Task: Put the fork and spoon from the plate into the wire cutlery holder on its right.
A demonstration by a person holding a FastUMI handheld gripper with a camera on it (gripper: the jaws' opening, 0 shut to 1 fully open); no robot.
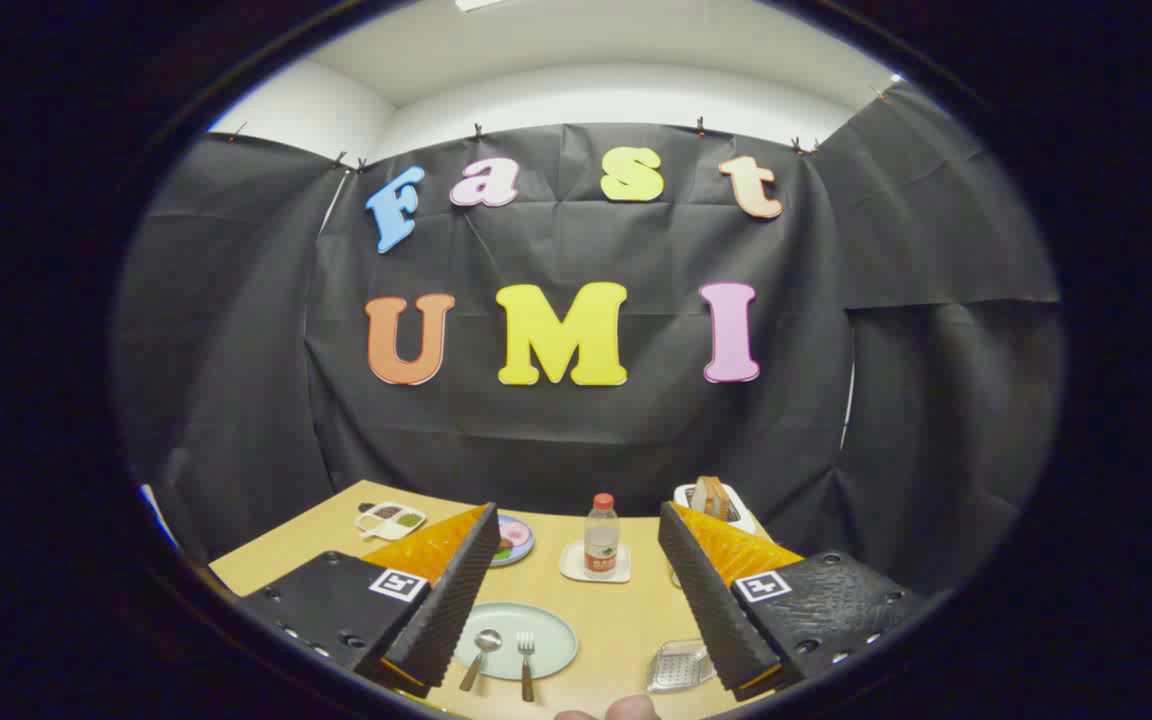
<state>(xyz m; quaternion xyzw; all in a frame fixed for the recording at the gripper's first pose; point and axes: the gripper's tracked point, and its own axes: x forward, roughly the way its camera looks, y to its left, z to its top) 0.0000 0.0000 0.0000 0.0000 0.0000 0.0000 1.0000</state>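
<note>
tool (576, 610) spread apart, empty; lower onto the spoon (481, 655) handle, left of the fork (526, 662), on the plate (556, 625).

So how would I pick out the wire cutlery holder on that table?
Start at the wooden table and find the pale green plate holding a spoon and fork, between the open gripper fingers. The wire cutlery holder sits just right of it: a small silvery mesh basket, unlike the solid dishes nearby.
</note>
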